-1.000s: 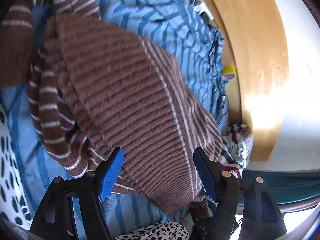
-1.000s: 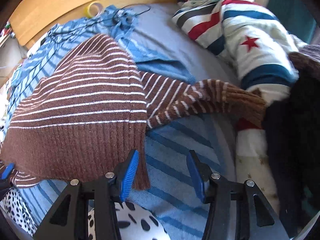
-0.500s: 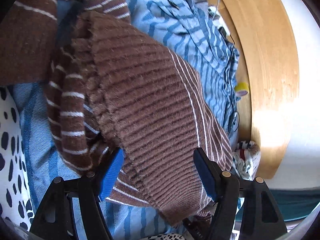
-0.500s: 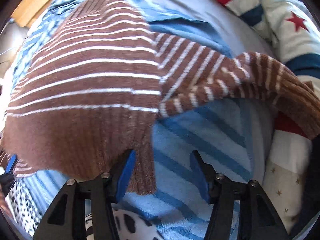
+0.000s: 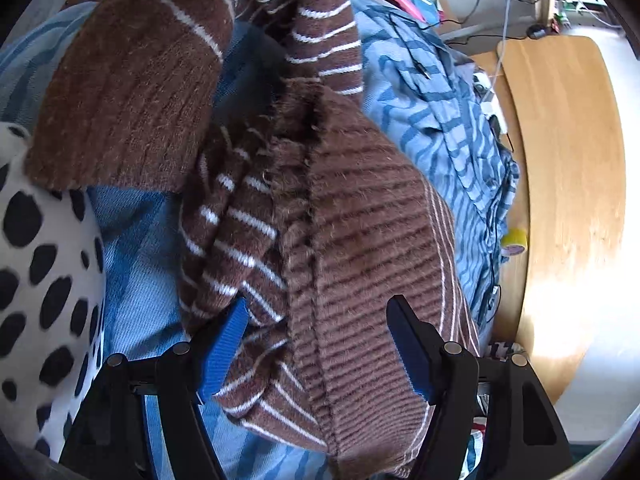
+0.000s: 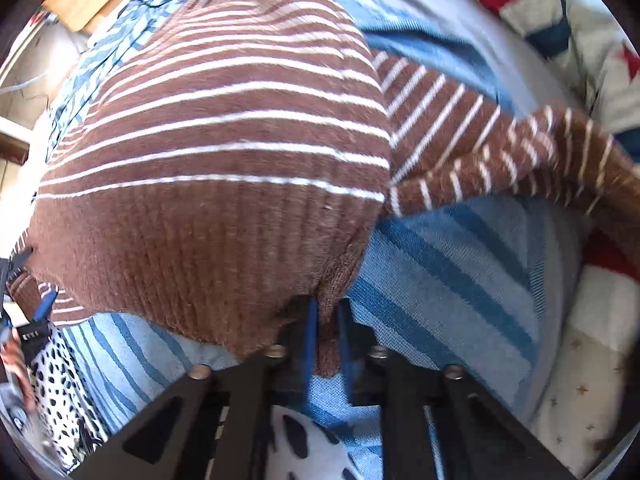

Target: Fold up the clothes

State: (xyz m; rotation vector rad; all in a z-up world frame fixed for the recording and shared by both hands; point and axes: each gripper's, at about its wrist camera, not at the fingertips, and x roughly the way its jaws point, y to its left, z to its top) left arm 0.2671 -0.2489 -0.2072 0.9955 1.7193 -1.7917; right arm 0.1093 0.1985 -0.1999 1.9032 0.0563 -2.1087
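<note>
Blue striped bedsheet (image 6: 452, 264) fills the ground under both grippers. On it the brown white-striped knit sweater (image 6: 224, 152) spreads ahead of the right gripper (image 6: 327, 332), with its striped sleeve (image 6: 472, 152) trailing off to that gripper's right. The right gripper's jaws are pinched tight on the ribbed hem corner (image 6: 332, 320), fabric visibly between the pads. The left gripper (image 5: 316, 344) is wide and closing a little, straddling the sweater's side seam and a bunched sleeve (image 5: 228, 248); pads not pressing yet. A black-spotted white cloth (image 5: 44, 264) lies to its left and a yellow tape roll (image 5: 514, 242) far right. Risks, as I judge them: right grip only catches a thin hem edge, so it may slip on lifting; left jaws may grab sleeve plus body together, giving a crooked fold.
</note>
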